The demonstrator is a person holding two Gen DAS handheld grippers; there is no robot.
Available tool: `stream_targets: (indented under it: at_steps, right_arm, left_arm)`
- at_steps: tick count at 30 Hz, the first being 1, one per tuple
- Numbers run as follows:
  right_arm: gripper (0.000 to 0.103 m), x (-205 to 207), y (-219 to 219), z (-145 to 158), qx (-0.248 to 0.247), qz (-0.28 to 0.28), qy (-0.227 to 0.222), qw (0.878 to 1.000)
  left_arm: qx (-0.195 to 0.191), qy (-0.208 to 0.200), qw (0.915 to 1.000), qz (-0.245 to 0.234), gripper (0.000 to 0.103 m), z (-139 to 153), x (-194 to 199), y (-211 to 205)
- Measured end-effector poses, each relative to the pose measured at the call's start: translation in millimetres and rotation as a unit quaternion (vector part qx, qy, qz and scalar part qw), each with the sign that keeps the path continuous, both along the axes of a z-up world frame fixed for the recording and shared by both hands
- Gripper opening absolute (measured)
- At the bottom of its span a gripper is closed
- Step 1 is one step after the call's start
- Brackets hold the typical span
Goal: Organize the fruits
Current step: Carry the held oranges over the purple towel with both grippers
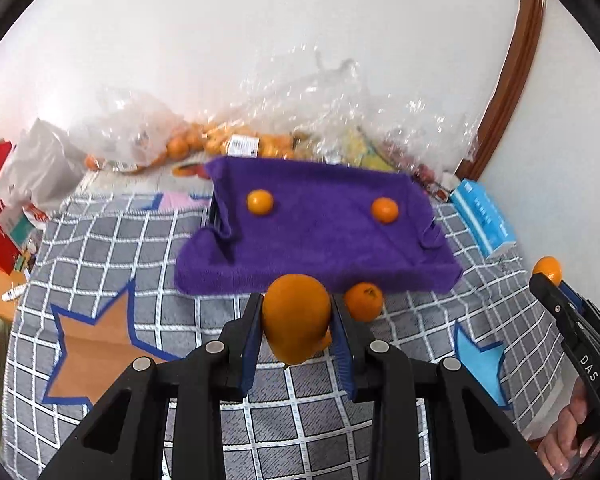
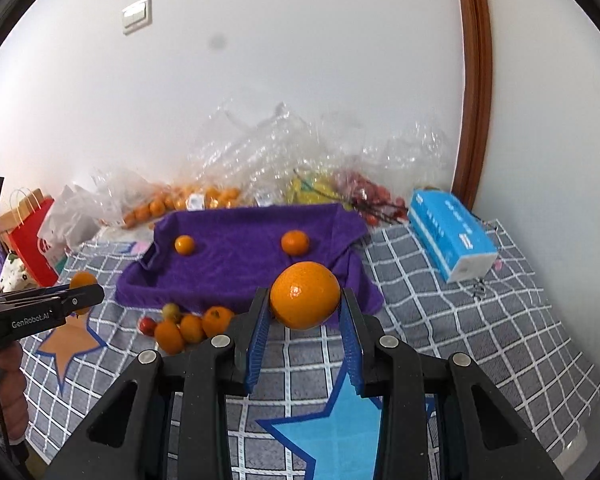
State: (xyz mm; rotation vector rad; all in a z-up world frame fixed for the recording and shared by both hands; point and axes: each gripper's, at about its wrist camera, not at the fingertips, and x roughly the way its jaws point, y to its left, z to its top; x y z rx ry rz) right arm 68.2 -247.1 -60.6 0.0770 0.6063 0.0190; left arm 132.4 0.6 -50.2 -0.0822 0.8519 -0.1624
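Both pairs of jaws are clenched on fruit: the left gripper (image 1: pixel 297 320) pinches an orange (image 1: pixel 296 316) between its blue pads, and the right gripper (image 2: pixel 305 308) grips a rounder orange (image 2: pixel 305 295) near its tips. Each fruit hangs just short of the near edge of the purple tray (image 2: pixel 236 264), a towel-lined box on the checked blanket (image 2: pixel 460 320).

To do this step well, I would carry each orange forward over the near rim, lower it until it rests on the towel, and only then ease the jaws apart, so it does not roll. Setting the two down away from the fruit already there, and apart from each other, should avoid knocks. The right one sits far out on the pads, so a slow move seems wise.

Counted: two oranges held; two small oranges (image 2: pixel 185 245) in the tray; loose in front of it, three orange fruits (image 2: pixel 192 327), one small red fruit (image 2: pixel 147 325) and one greenish fruit (image 2: pixel 171 311). Bagged fruit (image 2: pixel 188 200) lies behind, too crowded to count
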Motion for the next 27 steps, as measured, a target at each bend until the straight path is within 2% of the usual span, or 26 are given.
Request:
stream_targets:
  at_steps: [10,27]
  right_arm:
    - [0.034,6.6,2.6,24.7,0.000,0.003,-0.027,1.000]
    - [0.034,27.7,3.2,38.7,0.003,0.005,-0.039,0.999]
  left_arm:
    - [-0.002,-0.027,0.9996,-0.007,0.031,28.8,3.8,-6.9]
    - [-0.004,-0.038,0.9992,-0.007,0.031,43.4,20.9,-10.2]
